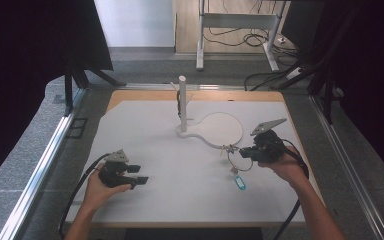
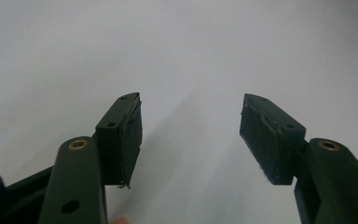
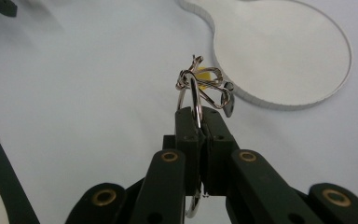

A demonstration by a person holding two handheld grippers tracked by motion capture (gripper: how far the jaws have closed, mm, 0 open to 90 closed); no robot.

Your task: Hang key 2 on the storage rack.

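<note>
The right tongs [image 3: 199, 122] are clamped tight on the wire of a key ring [image 3: 193, 100], whose clustered metal clips sit just past the tips, close to the round white base plate [image 3: 284, 51]. A blue tag [image 1: 239, 182] hangs from the ring over the white surface [image 1: 180, 190]. The left tongs [image 2: 191, 135] gape wide with nothing between them, well apart from the ring.

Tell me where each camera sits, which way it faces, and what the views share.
High view: above the person's side, looking forward and down on the table; both forearms, left hand-held gripper, right hand-held gripper.
Left gripper view: along its open jaws at the bare white mat.
Right gripper view: along jaws shut on the key ring.
Shared: high and right gripper views show the ring and white stand base.
</note>
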